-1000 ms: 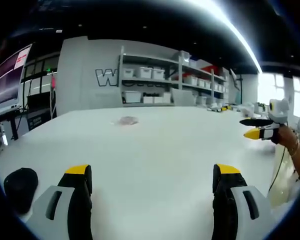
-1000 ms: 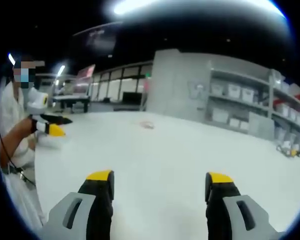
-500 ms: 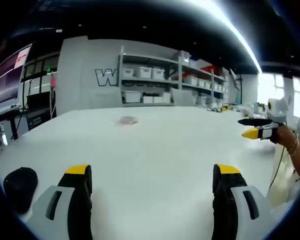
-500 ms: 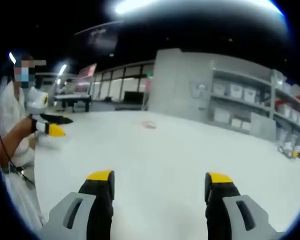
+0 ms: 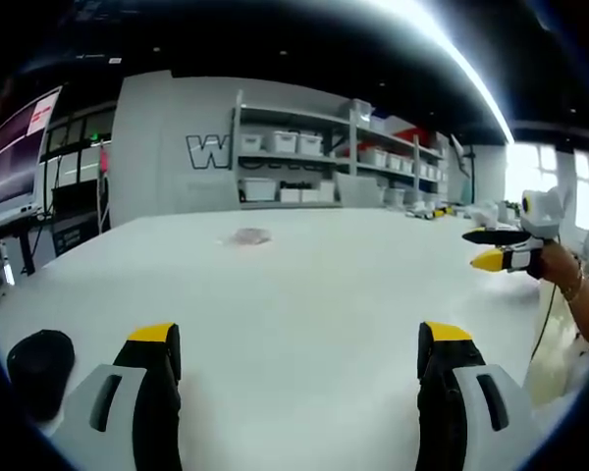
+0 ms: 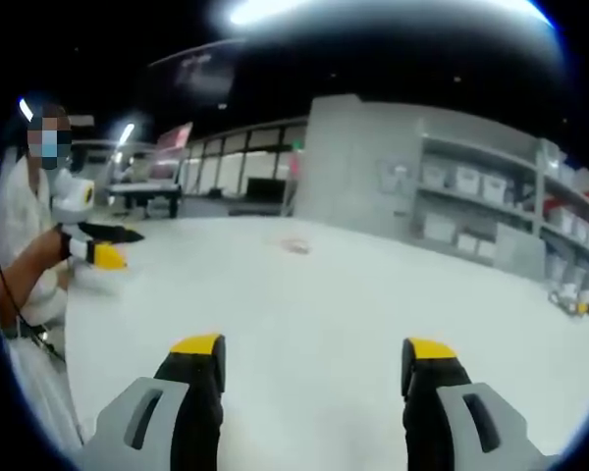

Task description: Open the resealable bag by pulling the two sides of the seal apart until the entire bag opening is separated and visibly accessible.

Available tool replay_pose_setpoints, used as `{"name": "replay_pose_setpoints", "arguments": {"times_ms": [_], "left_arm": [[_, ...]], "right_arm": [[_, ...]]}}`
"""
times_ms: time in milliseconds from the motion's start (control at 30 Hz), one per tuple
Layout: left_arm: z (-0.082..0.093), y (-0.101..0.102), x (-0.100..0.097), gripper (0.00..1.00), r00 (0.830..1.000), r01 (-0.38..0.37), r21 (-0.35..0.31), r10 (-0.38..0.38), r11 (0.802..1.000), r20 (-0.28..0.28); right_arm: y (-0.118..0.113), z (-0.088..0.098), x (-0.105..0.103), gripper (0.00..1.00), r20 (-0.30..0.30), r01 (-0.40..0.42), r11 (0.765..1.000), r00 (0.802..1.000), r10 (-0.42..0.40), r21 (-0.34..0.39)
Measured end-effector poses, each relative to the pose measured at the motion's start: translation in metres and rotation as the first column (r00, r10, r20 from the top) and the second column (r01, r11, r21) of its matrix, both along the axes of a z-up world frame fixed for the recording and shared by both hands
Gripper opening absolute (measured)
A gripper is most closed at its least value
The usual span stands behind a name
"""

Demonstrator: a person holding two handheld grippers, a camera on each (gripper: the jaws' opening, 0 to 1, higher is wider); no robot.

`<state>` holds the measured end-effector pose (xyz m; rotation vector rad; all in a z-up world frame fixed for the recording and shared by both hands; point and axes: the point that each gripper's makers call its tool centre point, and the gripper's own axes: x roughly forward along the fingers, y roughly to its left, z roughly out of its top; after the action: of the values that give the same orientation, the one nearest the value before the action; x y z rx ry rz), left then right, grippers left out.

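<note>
Resealable bag (image 5: 250,235) lies flat, small and pale, far across the white table (image 5: 304,294); seal state indiscernible.

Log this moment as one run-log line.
left gripper: open, empty | right gripper: open, empty | resealable bag: far on white table, untouched | phase: pre-approach

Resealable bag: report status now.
Left gripper and right gripper open, empty, low over table. Resealable bag far off, untouched, seal state unreadable. Black object at left, off the path.
</note>
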<state>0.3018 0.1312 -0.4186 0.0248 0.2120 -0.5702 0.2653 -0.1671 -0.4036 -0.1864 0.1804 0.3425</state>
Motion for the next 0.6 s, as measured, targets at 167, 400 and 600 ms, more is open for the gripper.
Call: {"name": "replay_pose_setpoints", "arguments": {"times_ms": [167, 400, 600], "left_arm": [[0.001, -0.001, 0.001, 0.99, 1.000, 0.002, 0.001, -0.002, 1.000, 0.001], [0.001, -0.001, 0.002, 0.99, 1.000, 0.004, 0.001, -0.004, 1.000, -0.001], [0.000, -0.001, 0.002, 0.99, 1.000, 0.004, 0.000, -0.004, 1.000, -0.003]], "right_arm": [[0.001, 0.001, 0.003, 0.72, 0.001, -0.001, 1.000, 1.000, 0.001, 0.000], [0.006, 0.003, 0.009, 0.71, 0.008, -0.007, 1.000, 1.000, 0.007, 0.005], [0.013, 0.006, 0.015, 0.71, 0.011, -0.021, 1.000, 1.000, 0.021, 0.005]]}}
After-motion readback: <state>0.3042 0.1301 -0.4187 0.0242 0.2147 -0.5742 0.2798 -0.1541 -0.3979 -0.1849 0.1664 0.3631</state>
